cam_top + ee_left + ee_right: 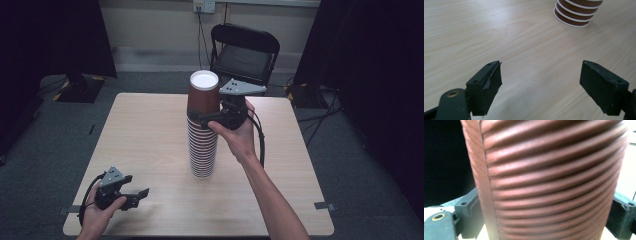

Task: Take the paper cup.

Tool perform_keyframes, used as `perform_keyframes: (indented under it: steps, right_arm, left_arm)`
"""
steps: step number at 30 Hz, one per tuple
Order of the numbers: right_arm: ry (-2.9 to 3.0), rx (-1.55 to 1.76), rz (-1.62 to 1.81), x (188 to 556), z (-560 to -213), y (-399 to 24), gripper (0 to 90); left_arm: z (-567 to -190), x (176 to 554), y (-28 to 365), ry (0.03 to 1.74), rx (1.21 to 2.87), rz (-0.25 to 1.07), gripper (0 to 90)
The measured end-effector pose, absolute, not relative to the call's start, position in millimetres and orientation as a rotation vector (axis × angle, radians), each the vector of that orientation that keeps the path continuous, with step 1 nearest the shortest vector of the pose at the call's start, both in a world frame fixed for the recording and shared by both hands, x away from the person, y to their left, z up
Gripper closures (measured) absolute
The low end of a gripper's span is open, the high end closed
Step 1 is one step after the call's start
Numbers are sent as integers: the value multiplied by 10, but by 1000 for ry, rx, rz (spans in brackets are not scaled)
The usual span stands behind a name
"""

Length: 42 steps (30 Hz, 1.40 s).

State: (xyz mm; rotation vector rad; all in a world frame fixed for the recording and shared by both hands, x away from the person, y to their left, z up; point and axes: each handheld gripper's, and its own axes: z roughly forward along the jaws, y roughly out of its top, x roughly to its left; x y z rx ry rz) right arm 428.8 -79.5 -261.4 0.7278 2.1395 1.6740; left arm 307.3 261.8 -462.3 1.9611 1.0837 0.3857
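Observation:
A tall stack of brown ribbed paper cups (202,150) stands on the middle of the wooden table (145,130); its base is at the top of the left gripper view (576,15). The top cup (204,95) sits higher than the rest, white inside. My right gripper (204,119) reaches in from the right, its jaws either side of that top cup (549,182). The pads stand wide beside the cup wall and do not seem to press it. My left gripper (140,196) rests low near the table's front left, open and empty (540,85).
A black folding chair (245,55) stands behind the table's far edge. Dark curtains hang at both sides. Cables run along the floor at the right (320,115).

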Motion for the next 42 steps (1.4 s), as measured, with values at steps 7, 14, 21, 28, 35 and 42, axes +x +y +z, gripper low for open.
perform_keyframes:
  steps: [7,14,21,28,35,42]
  right_arm:
    - [2136,723,1651,4293,-2627,-767,86]
    - [2143,731,1644,4287,-2623,-765,95]
    - [2139,727,1653,4295,-2625,-762,96]
    - [2150,724,1646,4299,-2612,-769,97]
    - [2114,714,1683,4282,-2527,-790,103]
    - [2089,717,1734,4289,-2464,-809,106]
  left_arm:
    - [-4623,3076,2617,1079,1968,384,175]
    - [-4624,3075,2621,1078,1970,383,175]
    - [-4623,3079,2622,1079,1970,384,175]
    - [-4626,3080,2627,1082,1971,383,175]
    - [-4628,3080,2628,1088,1967,383,175]
    - [-4627,3082,2624,1079,1973,379,175]
